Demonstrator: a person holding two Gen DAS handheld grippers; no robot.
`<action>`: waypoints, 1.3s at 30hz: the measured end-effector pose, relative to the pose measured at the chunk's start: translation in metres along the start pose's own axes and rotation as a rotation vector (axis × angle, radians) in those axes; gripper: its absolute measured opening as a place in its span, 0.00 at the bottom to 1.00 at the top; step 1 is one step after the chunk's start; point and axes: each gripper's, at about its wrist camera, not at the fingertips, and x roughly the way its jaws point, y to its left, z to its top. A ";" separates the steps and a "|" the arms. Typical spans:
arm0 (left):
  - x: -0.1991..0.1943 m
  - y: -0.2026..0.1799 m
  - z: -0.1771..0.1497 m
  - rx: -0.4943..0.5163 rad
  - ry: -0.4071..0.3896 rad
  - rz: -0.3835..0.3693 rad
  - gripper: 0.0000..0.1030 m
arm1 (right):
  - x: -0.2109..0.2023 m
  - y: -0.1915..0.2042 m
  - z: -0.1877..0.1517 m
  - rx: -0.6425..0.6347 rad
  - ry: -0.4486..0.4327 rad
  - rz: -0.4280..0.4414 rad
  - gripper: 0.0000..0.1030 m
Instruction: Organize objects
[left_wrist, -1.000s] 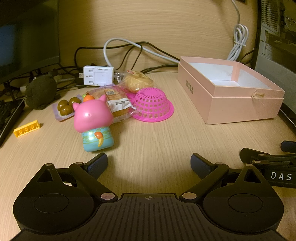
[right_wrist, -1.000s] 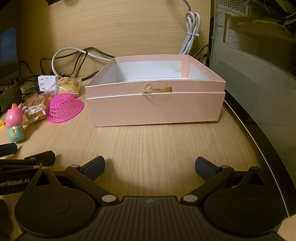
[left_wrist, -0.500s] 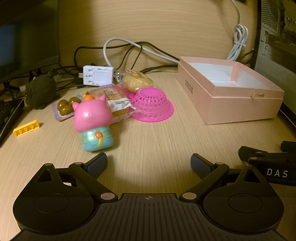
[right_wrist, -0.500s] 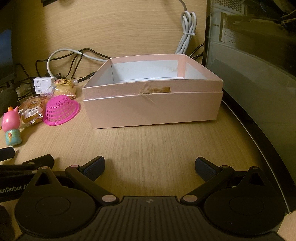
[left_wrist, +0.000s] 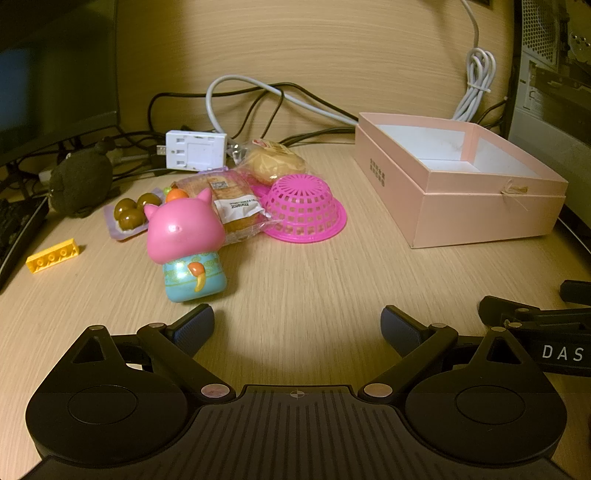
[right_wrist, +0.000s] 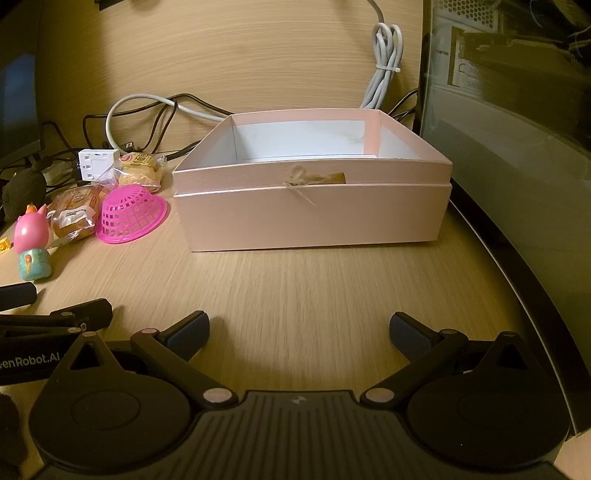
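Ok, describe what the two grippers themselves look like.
Both are matte black plastic. The left gripper has a ribbed body, two round discs, angled linkage arms with silver rivets, and dark blue textured fingers. The right gripper matches; white lettering "DAS" marks its side, "enRobot.AI" the left's.

A light wood-grain desk (left_wrist: 314, 280) meets a matching wooden back panel (left_wrist: 295, 48) under dim, warm light.

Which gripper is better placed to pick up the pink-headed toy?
Left. The left gripper is open right beside the toy; the right gripper faces the pink box.
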 end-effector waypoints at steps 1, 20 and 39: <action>0.000 0.000 0.000 0.000 0.000 0.000 0.97 | 0.000 0.000 0.000 0.000 0.000 0.000 1.00; -0.007 0.005 -0.002 -0.056 -0.019 -0.003 0.91 | -0.001 -0.001 0.009 -0.033 0.100 0.033 1.00; -0.003 0.080 0.050 -0.155 -0.039 0.005 0.50 | -0.034 0.035 0.031 -0.203 0.034 0.141 1.00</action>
